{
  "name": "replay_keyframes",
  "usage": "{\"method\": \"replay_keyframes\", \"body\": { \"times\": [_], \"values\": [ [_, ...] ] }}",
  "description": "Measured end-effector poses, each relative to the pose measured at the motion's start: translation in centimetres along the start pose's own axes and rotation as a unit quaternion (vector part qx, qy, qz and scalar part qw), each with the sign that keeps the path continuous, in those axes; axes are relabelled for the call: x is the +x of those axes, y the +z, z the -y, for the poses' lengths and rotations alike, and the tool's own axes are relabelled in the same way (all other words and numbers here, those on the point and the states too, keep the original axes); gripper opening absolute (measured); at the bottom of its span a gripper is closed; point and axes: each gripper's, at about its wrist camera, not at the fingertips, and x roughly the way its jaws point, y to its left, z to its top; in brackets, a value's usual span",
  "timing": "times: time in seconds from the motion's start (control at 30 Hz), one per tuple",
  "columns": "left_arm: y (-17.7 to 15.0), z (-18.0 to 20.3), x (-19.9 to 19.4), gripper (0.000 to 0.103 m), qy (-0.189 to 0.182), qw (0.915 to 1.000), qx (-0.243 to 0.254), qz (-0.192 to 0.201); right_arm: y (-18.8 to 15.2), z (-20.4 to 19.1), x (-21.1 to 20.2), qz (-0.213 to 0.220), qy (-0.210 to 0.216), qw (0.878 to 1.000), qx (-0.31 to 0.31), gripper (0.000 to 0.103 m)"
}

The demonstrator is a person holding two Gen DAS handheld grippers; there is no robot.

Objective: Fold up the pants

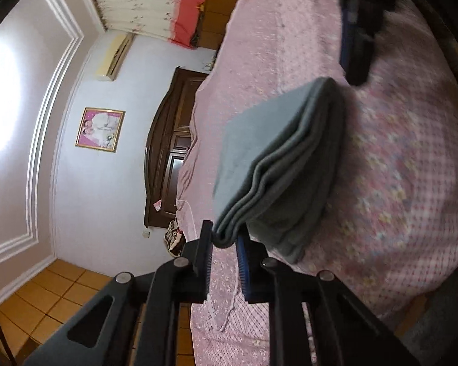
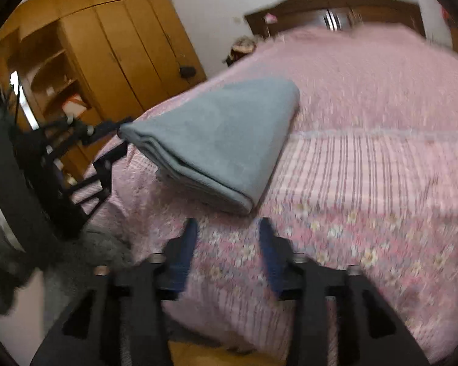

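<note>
The grey pants are folded into a thick stack of layers on the pink bed. My left gripper is rolled on its side and is shut on the stack's near corner, which it holds lifted off the bed. The same stack shows in the right wrist view, with its left corner raised in the left gripper. My right gripper is open and empty, just short of the stack's near corner and not touching it. It also shows blurred in the left wrist view, beyond the pants.
The pink patterned bedspread covers the whole bed. A dark wooden headboard stands at the far end. A wooden wardrobe stands left of the bed. The bed's near edge drops to an orange tiled floor.
</note>
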Motion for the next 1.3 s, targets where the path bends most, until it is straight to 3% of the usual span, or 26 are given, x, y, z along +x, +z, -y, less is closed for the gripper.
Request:
{"method": "replay_keyframes", "body": {
  "times": [0.1, 0.23, 0.33, 0.57, 0.7, 0.8, 0.97, 1.17, 1.2, 1.27, 1.3],
  "values": [
    [0.5, -0.6, -0.1, 0.015, 0.009, 0.9999, -0.01, 0.003, 0.0, -1.1, 1.5, 0.007, -0.046, 0.999, -0.027, 0.047],
    [0.9, -1.5, -0.2, 0.014, 0.021, 0.9997, -0.009, 0.008, 0.8, -1.9, 2.1, 0.025, -0.028, 0.999, -0.024, 0.048],
    [1.0, -1.9, -0.3, 0.014, 0.026, 0.9996, -0.005, 0.013, 1.0, -2.1, 2.5, 0.034, -0.022, 0.999, -0.012, 0.056],
    [0.7, -2.7, -0.7, 0.014, 0.039, 0.9989, -0.01, 0.026, 2.0, -0.8, 2.8, 0.052, -0.016, 0.998, 0.044, 0.056],
    [1.0, -2.9, -0.5, 0.015, 0.042, 0.9987, -0.012, 0.028, 2.4, 0.4, 3.4, 0.05, -0.08, 0.994, 0.056, 0.056],
    [0.8, -2.9, -0.2, 0.015, 0.043, 0.9986, -0.013, 0.027, 1.9, 1.7, 2.2, 0.059, -0.091, 0.99, 0.094, 0.056],
    [-0.6, -1.5, 1.2, 0.015, 0.036, 0.9992, -0.016, -0.01, 1.2, 3.7, 1.8, 0.043, -0.078, 0.988, 0.128, 0.056],
    [-1.9, 1.4, 0.9, 0.015, 0.01, 0.9987, -0.014, -0.049, 1.6, 2.3, 2.2, 0.04, -0.101, 0.989, 0.099, 0.058],
    [-1.7, 1.6, 0.2, 0.017, 0.011, 0.9988, -0.013, -0.046, 1.5, 2.3, 2.3, 0.039, -0.101, 0.989, 0.098, 0.058],
    [-1.1, 2.5, -1.3, 0.039, 0.013, 0.9997, 0.006, -0.019, 1.5, 2.6, 2.5, 0.037, -0.095, 0.989, 0.106, 0.058],
    [-0.8, 3.0, -2.1, 0.065, 0.017, 0.9996, 0.022, -0.005, 1.5, 2.8, 2.5, 0.037, -0.092, 0.989, 0.11, 0.058]
  ]
}}
